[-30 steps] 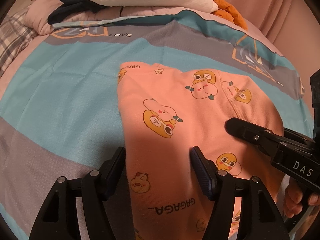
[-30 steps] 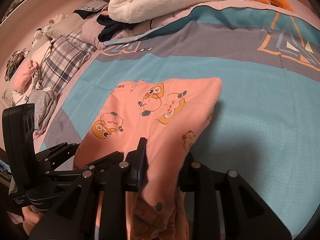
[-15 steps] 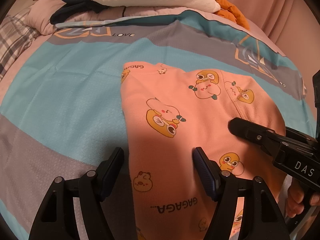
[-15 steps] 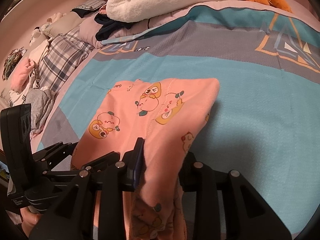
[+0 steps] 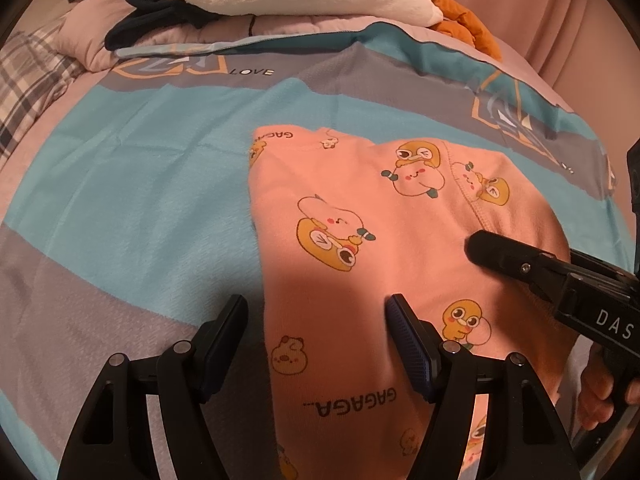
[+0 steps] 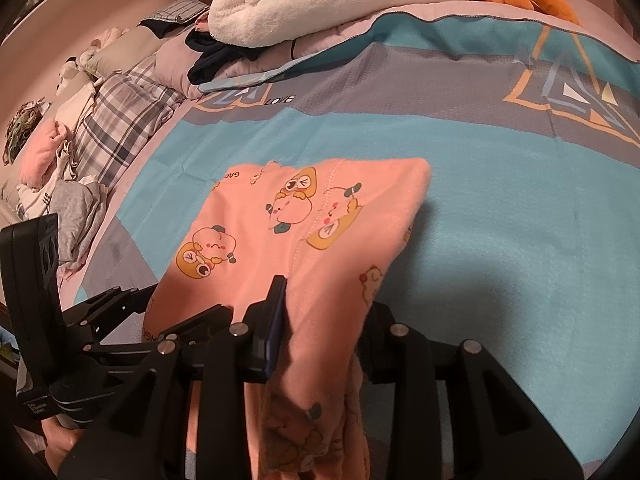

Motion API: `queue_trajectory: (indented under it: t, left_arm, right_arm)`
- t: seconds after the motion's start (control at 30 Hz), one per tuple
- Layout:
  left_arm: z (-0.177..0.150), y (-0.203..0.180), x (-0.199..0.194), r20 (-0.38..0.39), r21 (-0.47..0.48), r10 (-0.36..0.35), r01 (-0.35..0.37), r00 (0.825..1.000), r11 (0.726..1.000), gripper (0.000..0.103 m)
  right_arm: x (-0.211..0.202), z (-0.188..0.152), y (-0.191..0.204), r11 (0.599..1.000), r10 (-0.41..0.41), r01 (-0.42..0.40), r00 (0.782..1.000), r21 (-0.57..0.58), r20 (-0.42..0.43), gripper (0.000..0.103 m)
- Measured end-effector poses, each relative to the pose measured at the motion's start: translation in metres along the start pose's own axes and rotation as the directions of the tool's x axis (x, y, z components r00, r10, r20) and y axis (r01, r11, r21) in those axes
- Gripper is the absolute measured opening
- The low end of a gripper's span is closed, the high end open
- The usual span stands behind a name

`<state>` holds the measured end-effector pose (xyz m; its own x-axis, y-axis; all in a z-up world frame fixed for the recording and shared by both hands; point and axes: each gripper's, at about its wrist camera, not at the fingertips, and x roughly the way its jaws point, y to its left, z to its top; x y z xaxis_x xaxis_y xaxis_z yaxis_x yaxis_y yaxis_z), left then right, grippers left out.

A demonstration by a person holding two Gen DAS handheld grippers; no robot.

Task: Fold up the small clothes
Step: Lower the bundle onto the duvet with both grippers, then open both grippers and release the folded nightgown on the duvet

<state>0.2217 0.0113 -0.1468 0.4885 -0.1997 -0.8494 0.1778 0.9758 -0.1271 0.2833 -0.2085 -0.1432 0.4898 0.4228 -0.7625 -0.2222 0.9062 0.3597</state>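
Fingers [image 5: 218, 344] of left gripper [image 5: 316, 338] spread, straddling left edge of pink cartoon-print garment [image 5: 360, 248] on bed [image 5: 140, 184]. Right gripper [image 6: 320, 320] opening, cloth fold between fingers.

Pink garment [image 5: 360, 220] with yellow cartoon prints lies on teal-and-grey bedspread [image 5: 140, 184].

both grippers are matte black with silver screws; the left gripper [image 5: 316, 340] has dark blue ribbed pads [image 5: 412, 344], and the right gripper [image 6: 320, 320] reads "das" in white.
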Motion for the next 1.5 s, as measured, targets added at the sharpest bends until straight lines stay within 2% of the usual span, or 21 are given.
queue_trajectory:
  t: [0.3, 0.37, 0.47, 0.73, 1.0, 1.5]
  left_arm:
    - [-0.002, 0.003, -0.004, -0.001, -0.001, 0.005, -0.005, 1.000, 1.000, 0.071]
    - [-0.002, 0.003, -0.004, -0.001, -0.001, 0.007, -0.007, 1.000, 1.000, 0.071]
    - [-0.003, 0.003, -0.006, 0.000, -0.003, 0.011, -0.011, 1.000, 1.000, 0.071]
    - [-0.006, 0.002, -0.009, 0.000, -0.003, 0.018, -0.018, 1.000, 1.000, 0.071]
    - [-0.010, 0.003, -0.011, -0.001, -0.002, 0.023, -0.023, 1.000, 1.000, 0.072]
    - [-0.018, 0.002, -0.017, 0.002, 0.004, 0.051, -0.051, 0.999, 0.999, 0.073]
  right_arm:
    - [-0.005, 0.000, -0.005, 1.000, -0.006, 0.006, 1.000, 0.024, 0.006, 0.033]
    - [-0.007, 0.000, -0.007, 0.999, -0.010, 0.009, 1.000, 0.034, 0.010, 0.034]
    - [-0.011, -0.001, -0.011, 0.999, -0.023, 0.022, 1.000, 0.048, 0.019, 0.041]
    - [-0.016, -0.003, -0.018, 0.997, -0.046, 0.045, 0.999, 0.070, 0.022, 0.044]
    - [-0.017, -0.007, -0.025, 0.993, -0.051, 0.049, 0.999, 0.106, 0.015, 0.051]
    - [-0.021, -0.009, -0.030, 0.991, -0.067, 0.066, 0.998, 0.118, 0.011, 0.054]
